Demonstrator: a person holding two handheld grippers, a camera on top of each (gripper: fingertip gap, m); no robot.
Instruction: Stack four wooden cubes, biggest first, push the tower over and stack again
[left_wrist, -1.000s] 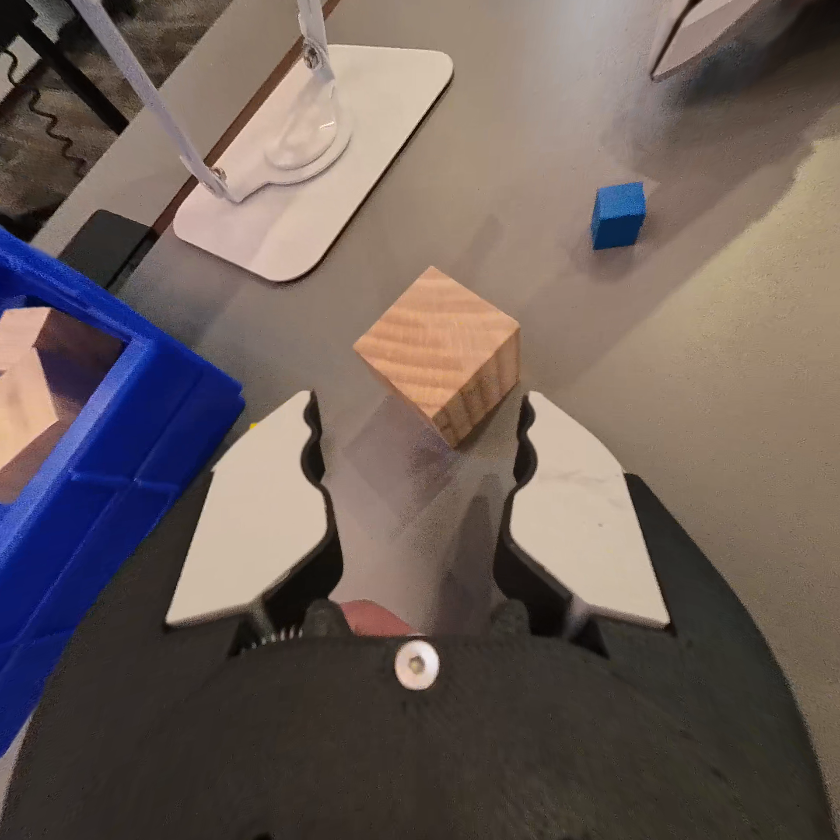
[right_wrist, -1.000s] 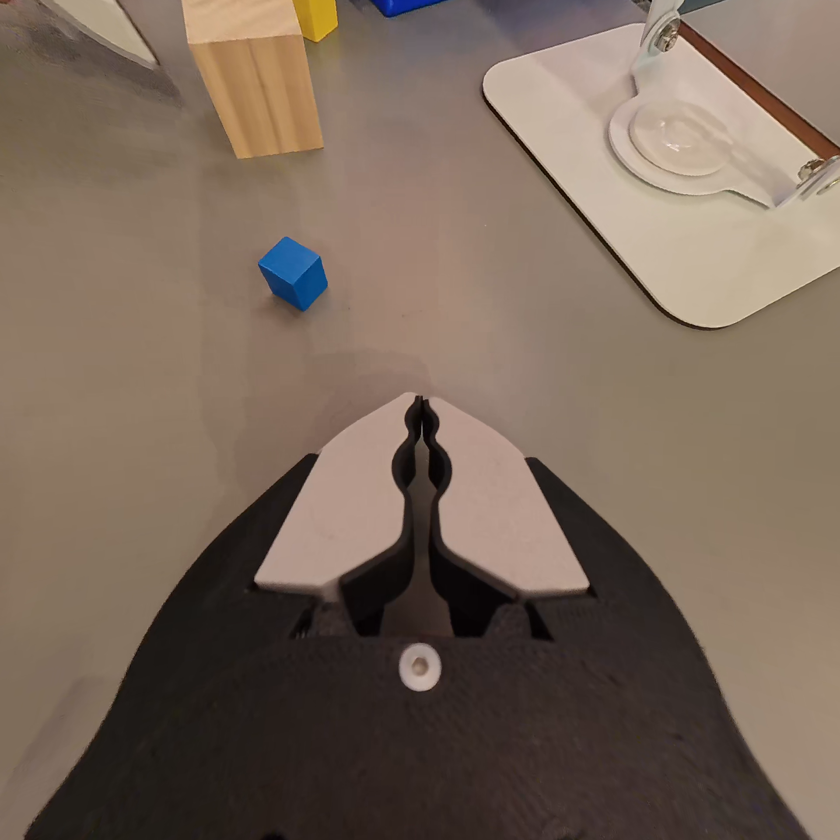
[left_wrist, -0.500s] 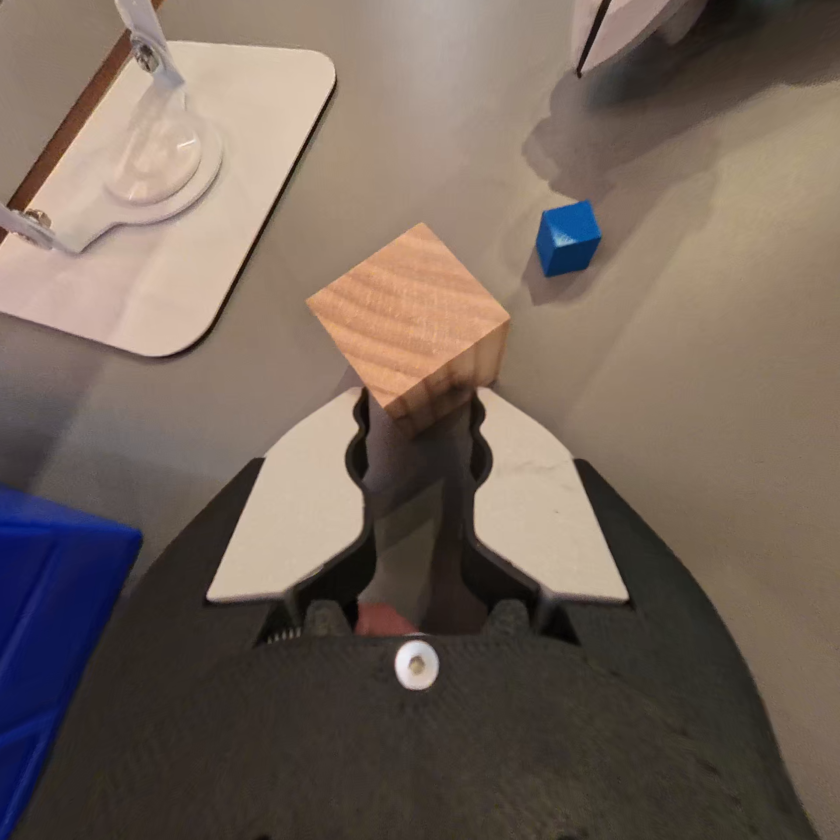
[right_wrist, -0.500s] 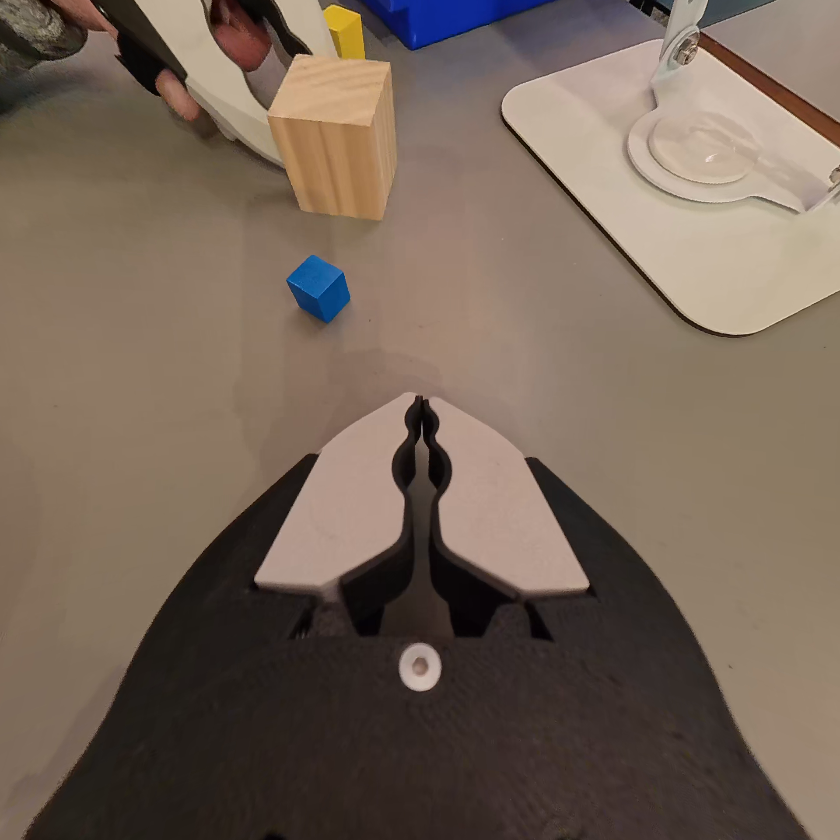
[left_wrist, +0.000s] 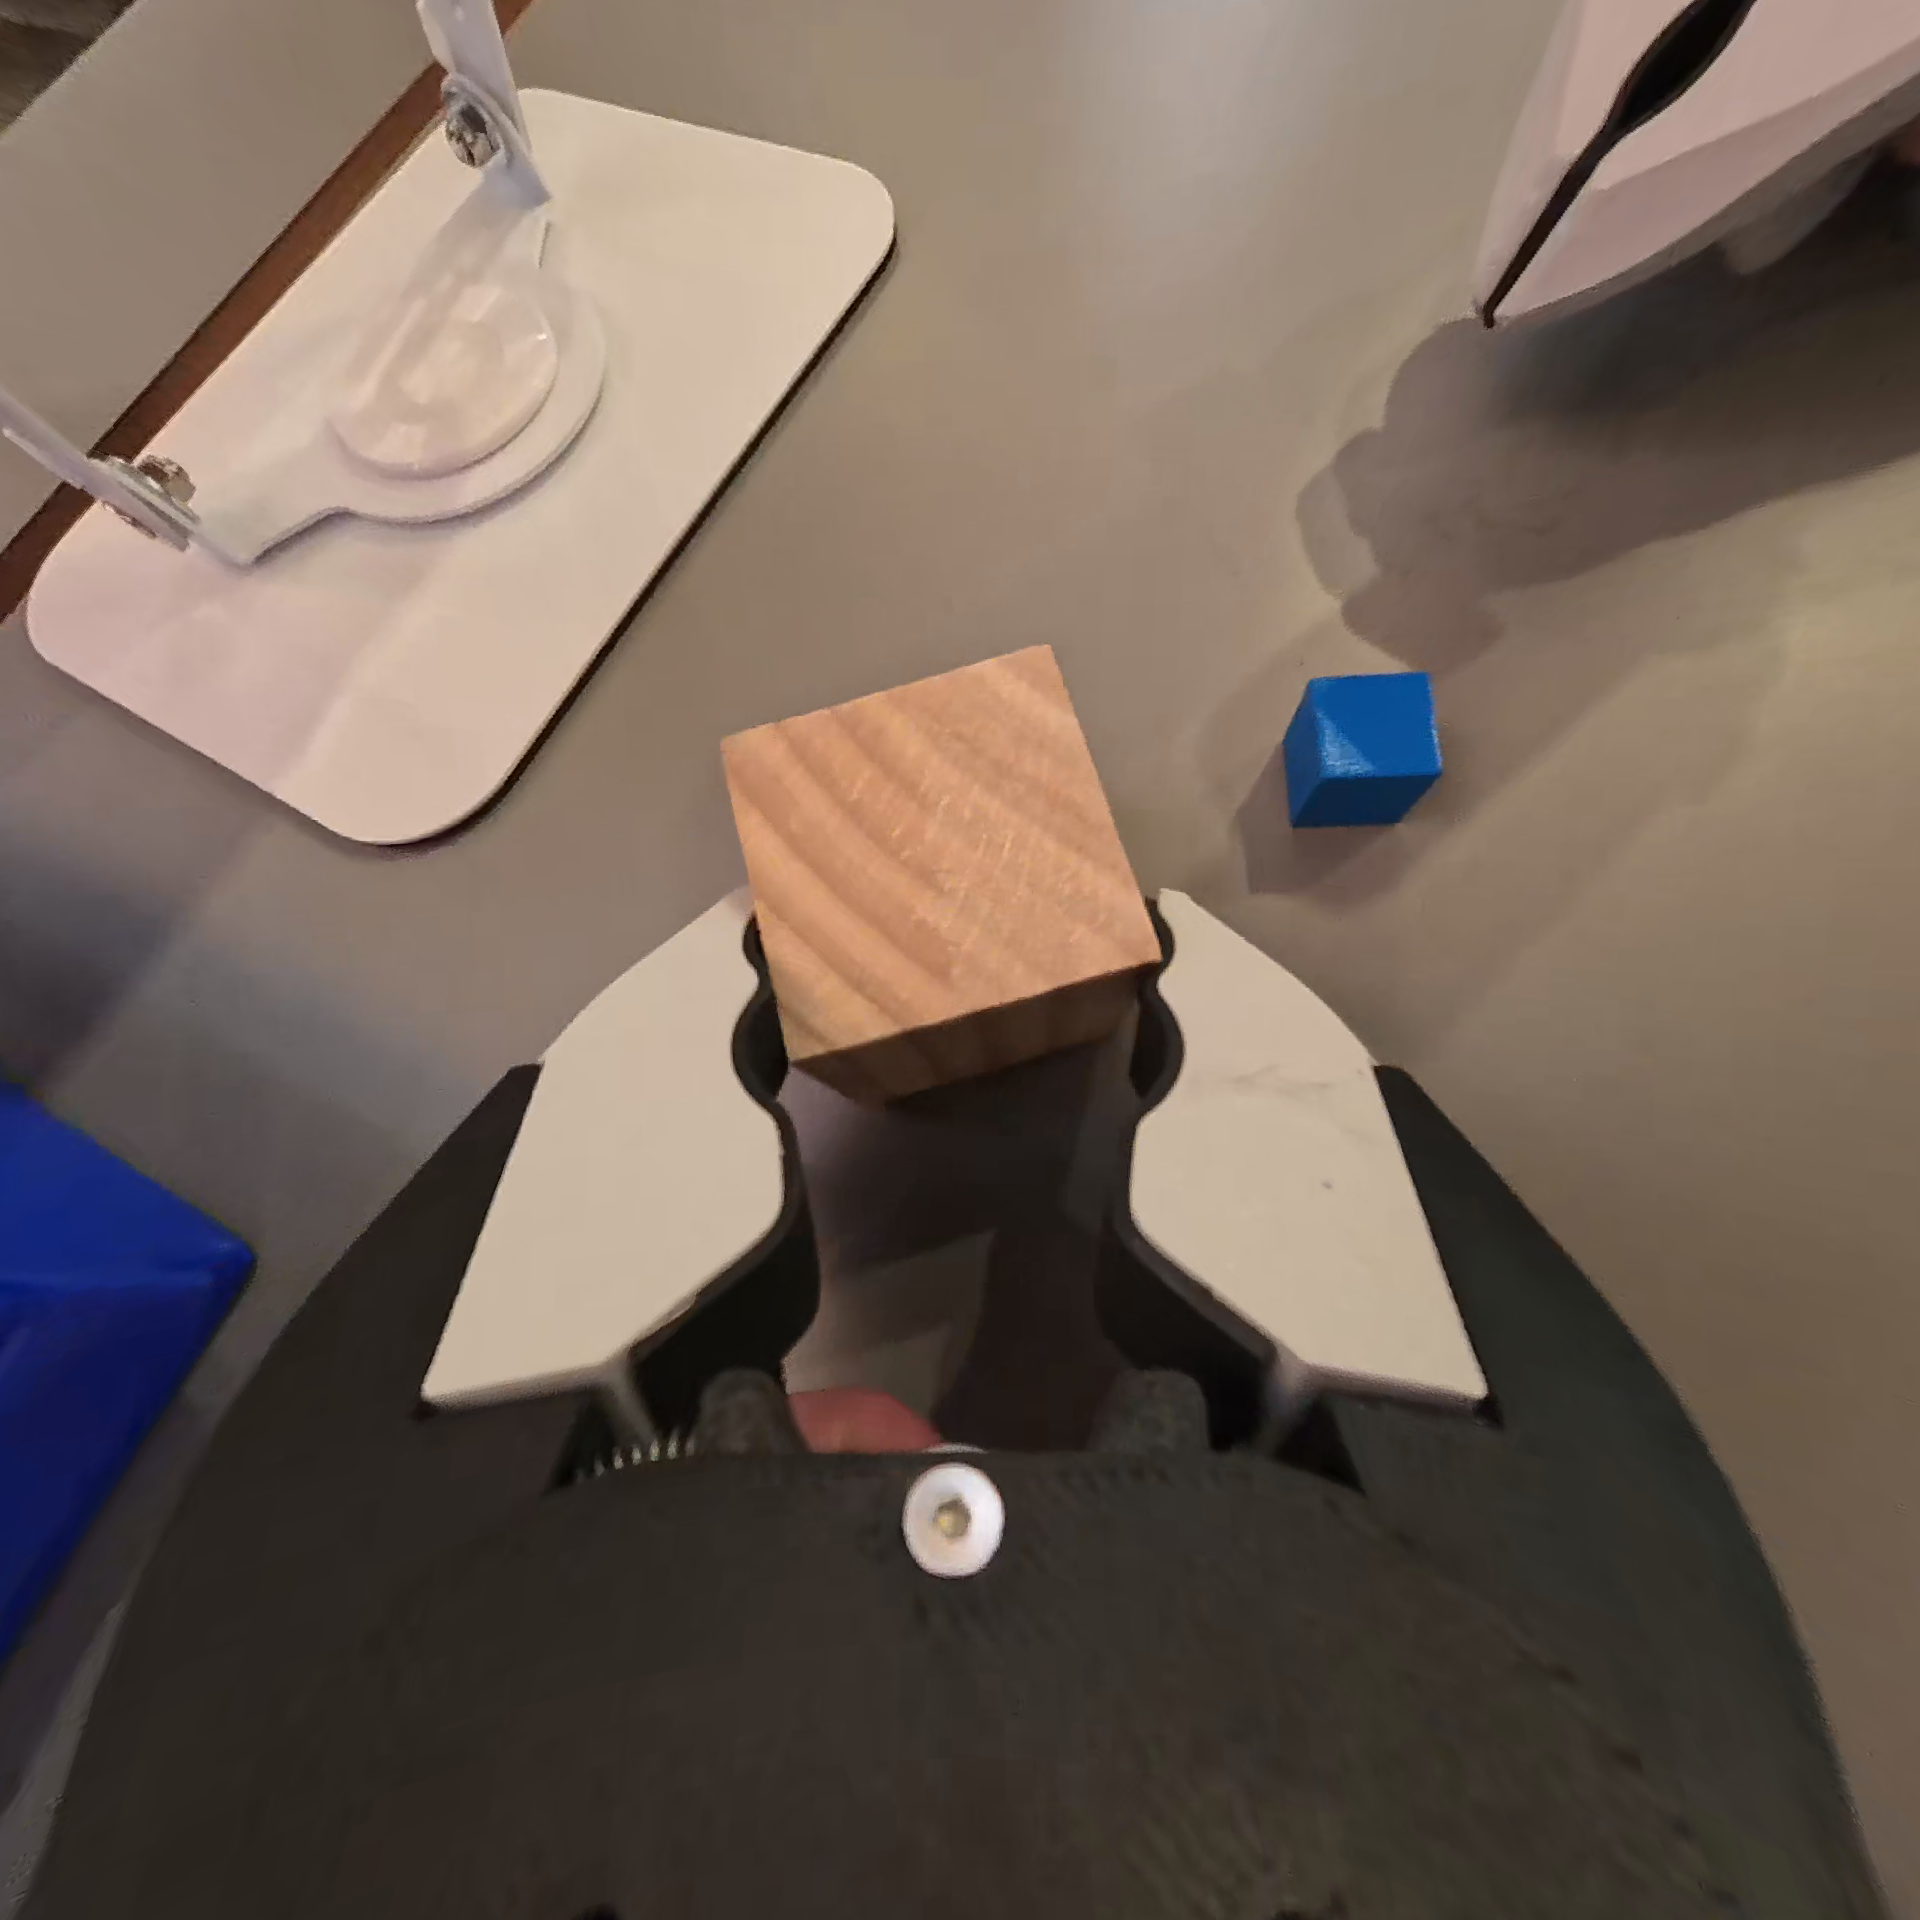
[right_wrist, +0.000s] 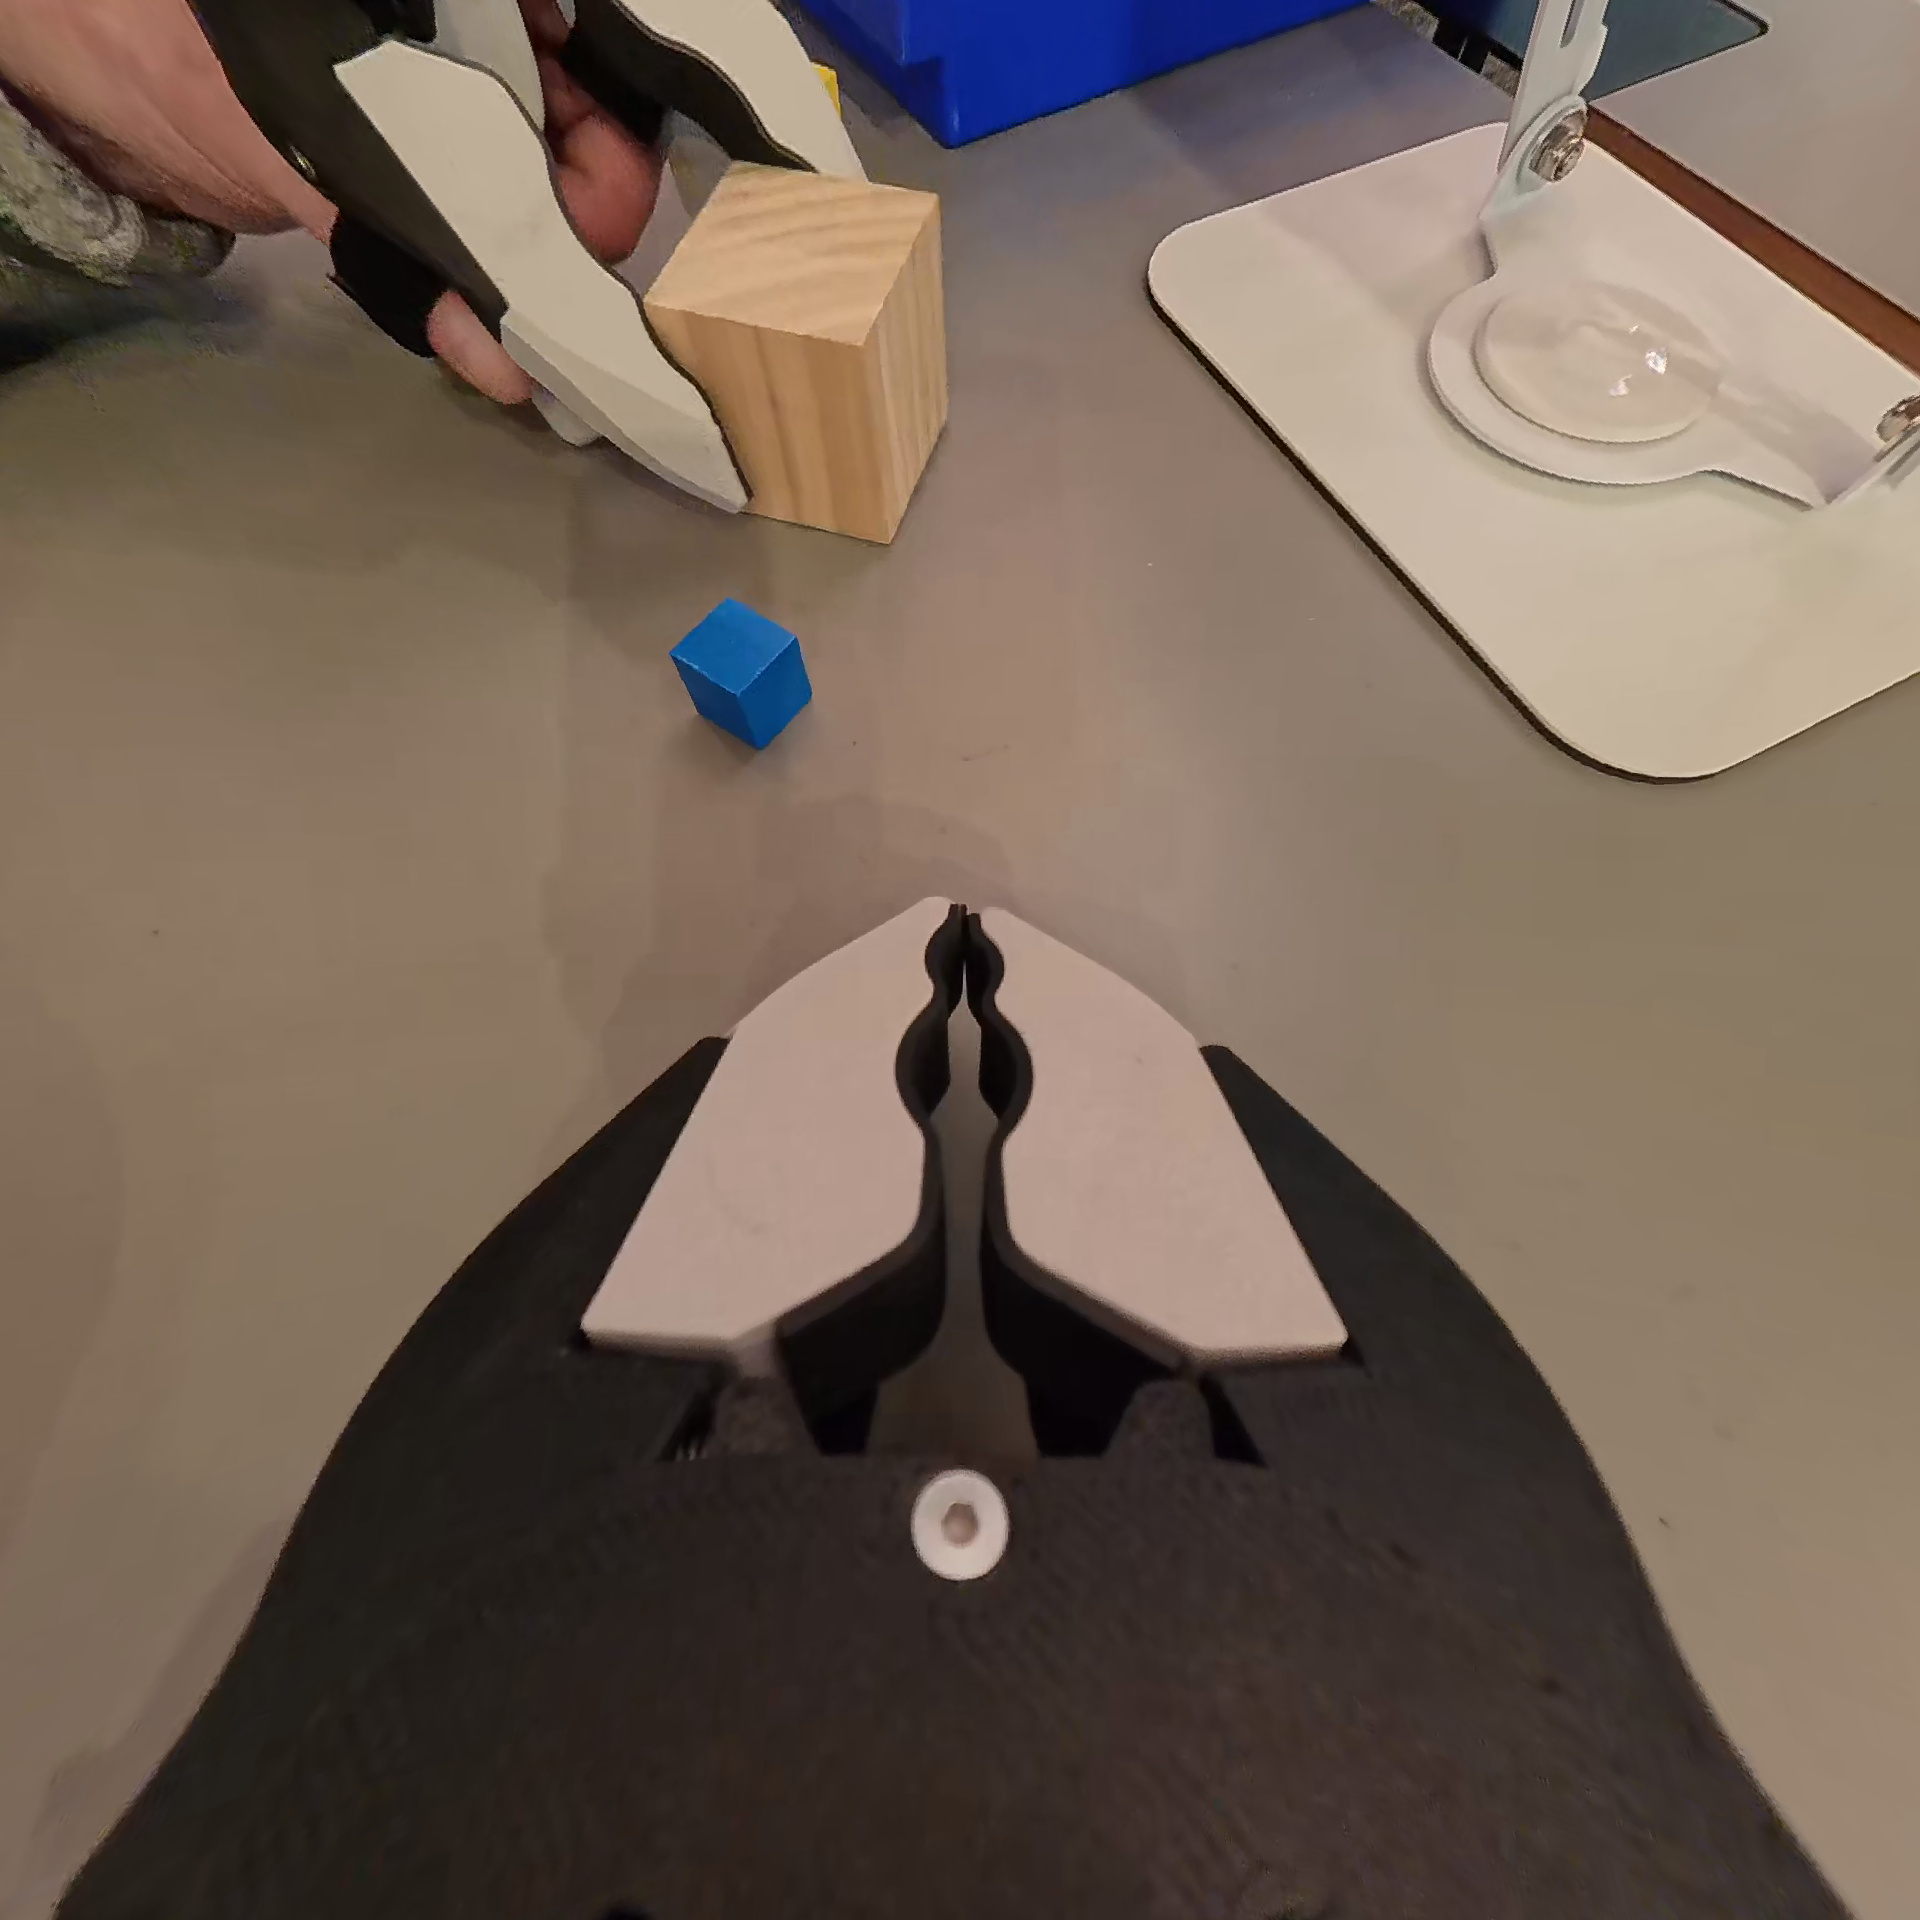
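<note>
Left claw (left_wrist: 951, 961): fingers straddle the near part of the big wooden cube (left_wrist: 935, 868), pressed on opposite side faces, so it's gripping it. Cube sits flat on the grey worktop (left_wrist: 1558, 1039), not lifted. The grip is only at the fingertips, on the cube's near end.

Handling guess: solid wood, rigid, light-ish, smooth faces. A tip-only pinch could let it pivot; I'd seat the fingers deeper, centred on the two parallel faces, at mid-height.

Right claw (right_wrist: 961, 914): tips touching, holding nothing, hovering over bare worktop.

Next out: small blue cube (right_wrist: 741, 672), just beside the wooden one and apart from it. It's tiny, so needs a fingertip pinch.

Beyond: white stand base (right_wrist: 1558, 416) to the side, blue bin (right_wrist: 1039, 62) at the back, and a sliver of a yellow block (right_wrist: 827, 83) behind the left claw.
</note>
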